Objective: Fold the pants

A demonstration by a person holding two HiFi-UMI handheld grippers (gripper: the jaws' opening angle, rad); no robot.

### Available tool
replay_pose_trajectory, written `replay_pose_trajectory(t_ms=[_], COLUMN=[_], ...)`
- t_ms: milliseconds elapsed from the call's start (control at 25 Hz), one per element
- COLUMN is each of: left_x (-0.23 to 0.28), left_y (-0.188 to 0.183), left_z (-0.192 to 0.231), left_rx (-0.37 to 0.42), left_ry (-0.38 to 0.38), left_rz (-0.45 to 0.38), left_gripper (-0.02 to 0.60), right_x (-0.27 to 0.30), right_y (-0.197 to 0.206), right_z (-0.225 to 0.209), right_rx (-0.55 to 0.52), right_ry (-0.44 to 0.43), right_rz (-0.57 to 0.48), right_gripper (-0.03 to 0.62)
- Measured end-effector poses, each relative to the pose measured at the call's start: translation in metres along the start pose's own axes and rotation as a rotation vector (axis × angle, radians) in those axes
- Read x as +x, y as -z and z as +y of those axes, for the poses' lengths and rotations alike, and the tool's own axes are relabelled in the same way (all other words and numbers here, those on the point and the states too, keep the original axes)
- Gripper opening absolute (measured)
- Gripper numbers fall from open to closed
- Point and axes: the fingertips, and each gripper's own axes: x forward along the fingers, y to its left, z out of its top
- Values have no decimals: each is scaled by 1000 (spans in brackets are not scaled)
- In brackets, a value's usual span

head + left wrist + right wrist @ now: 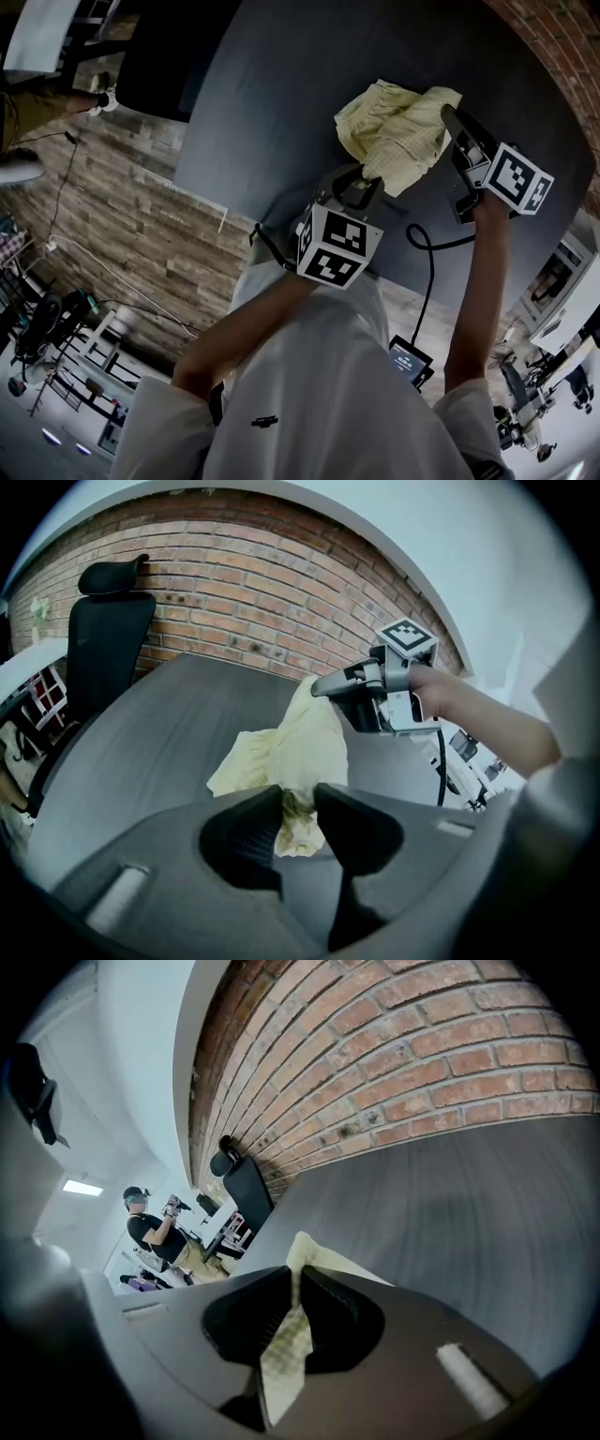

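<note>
**Condition.** The left gripper (361, 186) has its jaws clamped on a thick bunched wad of the pale yellow checked cloth pants (394, 131). The right gripper (452, 118) has its jaws nearly together, pinching one thin edge of the same garment. The pants hang crumpled between the two grippers and ahead of the left jaws, over the dark grey tabletop (281, 112). Whether the lowest folds touch the surface cannot be determined.

**Step in hand (judged).** Spreading the garment before the first fold.

**Procedure.**
1. Draw the grippers apart until the cloth between them runs taut, without sag.
2. Hold both sets of jaws at equal height, so the held edge lies level.
3. Lower the free end onto the tabletop first, then lay the remainder flat toward the grippers.

**Caution.** The right gripper's hold on the thin edge is shallow and may slip under tension. The left wad probably traps several layers; regrip a single edge if the cloth does not open.
</note>
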Motion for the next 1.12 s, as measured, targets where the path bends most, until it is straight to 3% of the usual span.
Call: replay_pose_trajectory(t_ms=[200,400,800,1000,1120], left_x=[-3,1,0,-19,-22], left_y=[5,19,34,8,-18], left_z=[30,77,131,129,112], left_rx=[-54,-107,-24,27,47], left_ry=[-20,-103,-235,-266,-199], left_rz=[15,61,150,78,9], left_gripper=[121,130,190,196,196], right_x=[31,70,97,81,76], right_y=[-1,2,4,2,1], right_z=[16,33,48,40,39], right_rx=[-14,-17,-16,-53,-161], right_ry=[-19,-38,-21,31,64], right_rz=[19,43,37,-1,-3], right_gripper=[55,125,126,113,63])
